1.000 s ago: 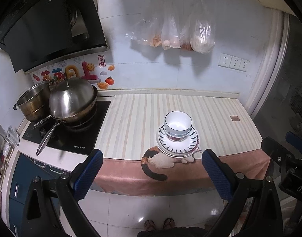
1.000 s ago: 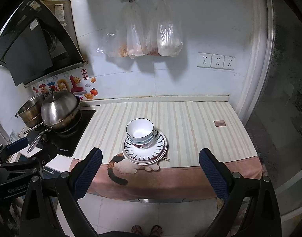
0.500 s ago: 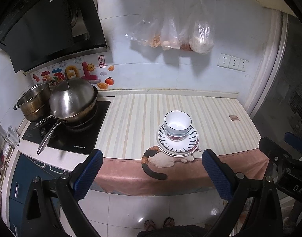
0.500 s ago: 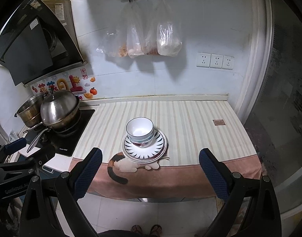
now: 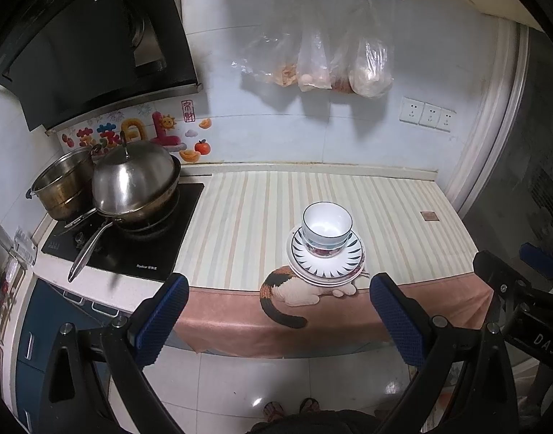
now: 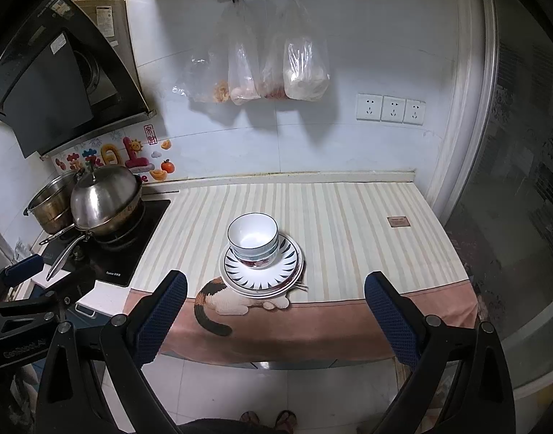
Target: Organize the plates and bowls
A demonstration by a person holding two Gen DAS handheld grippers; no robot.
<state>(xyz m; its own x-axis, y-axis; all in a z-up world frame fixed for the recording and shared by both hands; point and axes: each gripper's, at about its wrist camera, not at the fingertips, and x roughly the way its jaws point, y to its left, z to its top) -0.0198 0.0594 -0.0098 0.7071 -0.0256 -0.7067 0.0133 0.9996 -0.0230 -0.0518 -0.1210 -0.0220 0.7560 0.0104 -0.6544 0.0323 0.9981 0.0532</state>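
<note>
- Left wrist view is showing the left gripper hanging in the air in front of the counter, well short of the dishes, with its two blue-padded jaws standing wide apart and nothing sitting between them.
- Right wrist view is showing the right gripper doing the same: jaws spread, empty, and hovering out over the floor instead of over the counter.
- The bowls are sitting nested one inside another, a white one on top, in the middle of the plates.
- The plates are lying stacked near the front edge of the striped cloth, just above the cat picture printed on its pink border.
- How many bowls and plates are making up the pile is hard to tell; something thin is poking out from under the plates on the right, and I cannot tell what it is.
- A wok and a pot are standing on the stove to the left, well apart from the dishes.
- Judging by the pictures, the sorting is looking finished: everything is gathered in one tidy pile and no loose dish is lying anywhere else on the counter.
- What is remaining, if anything, is looking like moving the pile elsewhere or simply backing away; neither gripper is reaching for it at this moment.
</note>
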